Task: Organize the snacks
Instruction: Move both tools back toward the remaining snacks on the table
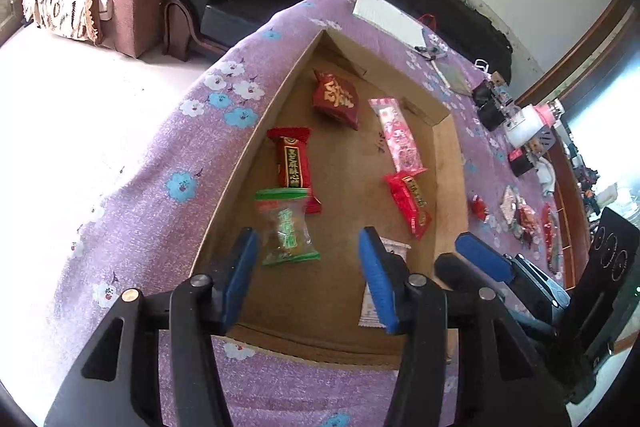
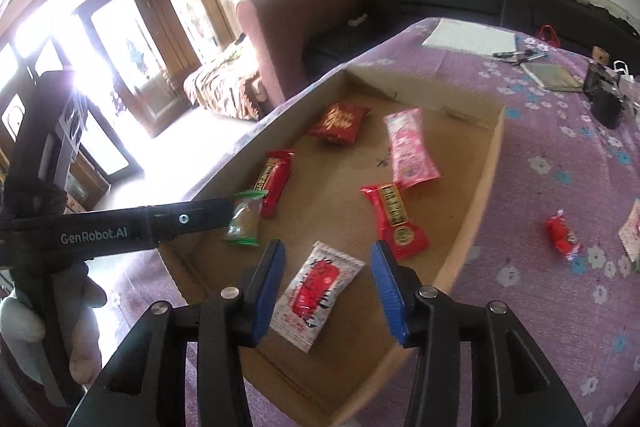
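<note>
Snacks lie mostly inside the shallow cardboard box (image 2: 486, 163), which fills the middle of both views; I read that as the collecting place, so this step looks like dropping off.

Nearest in the right wrist view, my right gripper (image 2: 328, 291) hangs over the box's near end with its jaws parted, and the white-and-red packet (image 2: 316, 293) lies flat on the box floor between the blue pads, neither pad pressing it. It looks set down, not gripped.

In the left wrist view, my left gripper (image 1: 308, 275) is likewise parted and holds nothing; the green-ended clear packet (image 1: 286, 227) lies just ahead of its fingertips on the box floor, free of both pads.

Farther in, a long red bar (image 1: 292, 163) sits above the green packet, partly under its top edge. A second red bar (image 1: 408, 203) lies at centre right, a pink packet (image 1: 398, 135) just beyond it, and a dark red pouch (image 1: 336, 99) toward the far corner.

Outside the box, at the right edge of both views, loose items wait on the purple flowered cloth (image 1: 160, 155), among them a small red sweet (image 2: 564, 235). I judge those are next, so the task seems roughly midway.
</note>
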### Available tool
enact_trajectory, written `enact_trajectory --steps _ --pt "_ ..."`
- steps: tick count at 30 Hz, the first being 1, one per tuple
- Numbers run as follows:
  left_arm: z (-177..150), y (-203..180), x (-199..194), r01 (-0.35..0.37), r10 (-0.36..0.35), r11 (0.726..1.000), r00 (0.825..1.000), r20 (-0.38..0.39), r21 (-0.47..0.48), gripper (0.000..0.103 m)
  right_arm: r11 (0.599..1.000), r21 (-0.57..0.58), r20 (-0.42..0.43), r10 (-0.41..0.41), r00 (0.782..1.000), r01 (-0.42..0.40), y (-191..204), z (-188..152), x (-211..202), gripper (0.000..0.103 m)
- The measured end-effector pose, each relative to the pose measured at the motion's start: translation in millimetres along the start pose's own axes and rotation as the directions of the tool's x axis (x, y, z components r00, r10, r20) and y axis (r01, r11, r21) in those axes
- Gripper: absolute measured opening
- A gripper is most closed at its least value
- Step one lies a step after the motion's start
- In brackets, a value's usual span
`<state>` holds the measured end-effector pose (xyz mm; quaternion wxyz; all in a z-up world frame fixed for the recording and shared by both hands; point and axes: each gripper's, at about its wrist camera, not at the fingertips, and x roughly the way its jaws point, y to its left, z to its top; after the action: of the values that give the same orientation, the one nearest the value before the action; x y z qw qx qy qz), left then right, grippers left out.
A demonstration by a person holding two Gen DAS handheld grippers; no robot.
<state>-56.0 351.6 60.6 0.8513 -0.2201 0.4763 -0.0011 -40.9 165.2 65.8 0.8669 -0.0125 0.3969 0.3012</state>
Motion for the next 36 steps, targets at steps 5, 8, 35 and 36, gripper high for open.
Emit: enact_trajectory --steps 5,8,35,36 --pt "-3.7 -7.3 -20.7 0.018 -0.018 1.000 0.999 0.047 -0.001 0.051 0.998 0.057 0.047 -0.012 0.999 0.010 -27.9 -3.8 -27.8 0.047" --pt "-7.8 -14.4 -34.5 0.028 -0.029 1.000 0.996 0.081 0.004 0.051 0.996 0.083 0.069 -0.044 0.997 0.038 -49.8 -10.3 -44.7 0.048" --pt "-83.5 -170.6 -0.2 0.166 -0.154 0.950 0.986 -0.065 0.264 0.051 0.800 0.511 0.079 -0.409 0.909 0.315 -299.5 -111.5 -202.2 0.051" --pt "-85.4 -173.7 2.9 0.167 -0.153 0.950 0.986 -0.074 0.265 0.051 0.802 0.513 0.084 -0.401 0.912 0.305 -301.0 -108.8 -198.1 0.051"
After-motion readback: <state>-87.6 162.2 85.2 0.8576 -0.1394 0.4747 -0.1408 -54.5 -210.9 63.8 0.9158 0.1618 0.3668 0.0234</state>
